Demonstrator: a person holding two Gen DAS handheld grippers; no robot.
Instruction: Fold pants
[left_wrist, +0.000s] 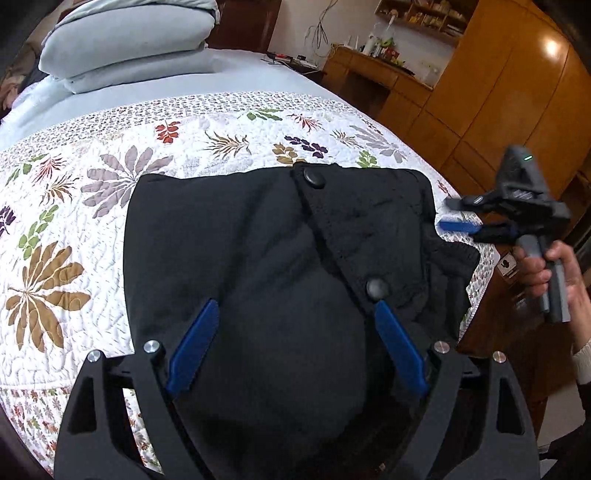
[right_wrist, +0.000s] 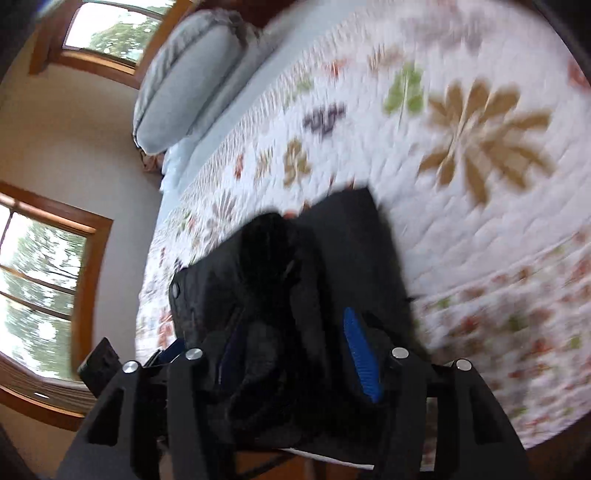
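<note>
The black pants (left_wrist: 258, 258) lie folded into a thick bundle on the floral quilt (left_wrist: 74, 221) near the bed's right-hand edge, as the left wrist view shows it; a ribbed corner of them reaches just short of that edge. Two round black buttons (left_wrist: 314, 180) sit along a diagonal flap on top.

The left gripper (left_wrist: 295, 314) hangs over the near part of the bundle with its blue fingers (left_wrist: 194, 347) spread wide, nothing pinched between them. The right gripper (left_wrist: 452, 216), held in a hand (left_wrist: 554, 266), sits at the pants' right side just off the bed edge; its jaws stand partly apart. From its own blurred view, dark cloth lies between its fingers (right_wrist: 360, 354), but I cannot tell whether the pads press on it.

To the left and beyond the pants the quilt is open all the way to the stacked pale-blue bedding (left_wrist: 125, 44) at the head. A wooden cabinet (left_wrist: 498, 92) stands along the right side of the bed.
</note>
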